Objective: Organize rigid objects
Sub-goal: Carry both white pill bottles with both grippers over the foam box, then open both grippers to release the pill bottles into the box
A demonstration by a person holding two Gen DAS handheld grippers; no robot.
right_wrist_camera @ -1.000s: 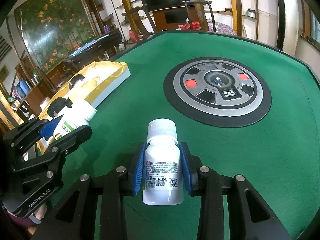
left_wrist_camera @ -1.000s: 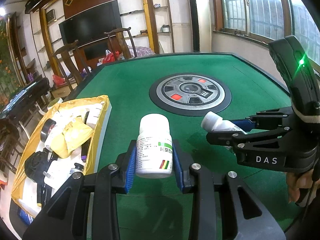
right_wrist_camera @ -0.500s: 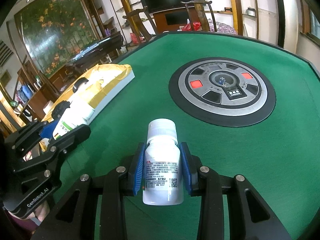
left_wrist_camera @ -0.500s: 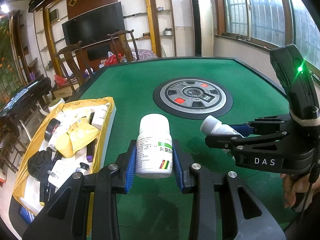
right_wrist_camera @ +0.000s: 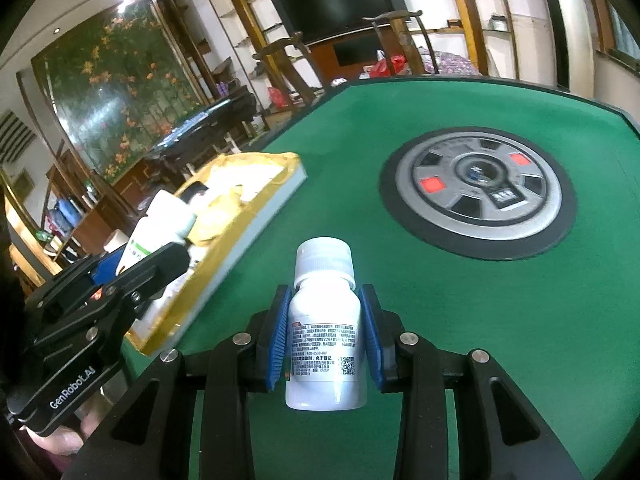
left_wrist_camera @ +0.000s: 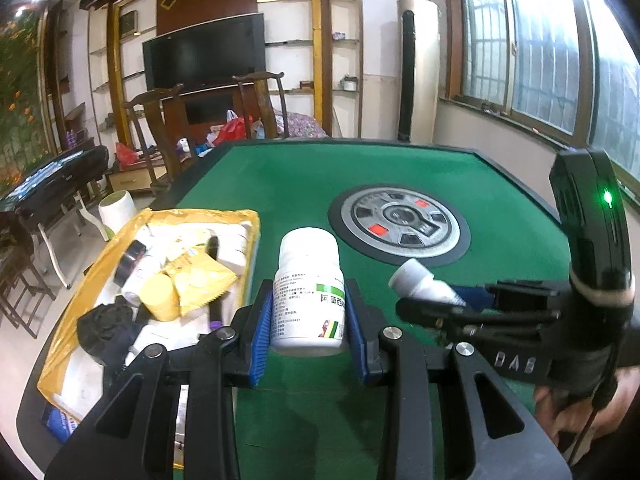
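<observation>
Left gripper (left_wrist_camera: 308,312) clamps the wide white bottle (left_wrist_camera: 308,296) above the green table (left_wrist_camera: 500,184), the cluttered yellow tray (left_wrist_camera: 80,292) just left. Right gripper (right_wrist_camera: 325,334) pinches the slim white bottle (right_wrist_camera: 325,332); the round centre console (right_wrist_camera: 476,192) lies far right.

left gripper (left_wrist_camera: 308,316) clamped on bottle (left_wrist_camera: 309,294), right gripper (right_wrist_camera: 325,336) likewise

My left gripper (left_wrist_camera: 308,320) has blue pads on black fingers, pinching a white bottle with a green-striped label (left_wrist_camera: 309,298). My right gripper (right_wrist_camera: 325,340) matches, clamping a white bottle with grey print (right_wrist_camera: 325,332). Green felt table (right_wrist_camera: 520,320); yellow-lined tray (left_wrist_camera: 80,300).
</observation>
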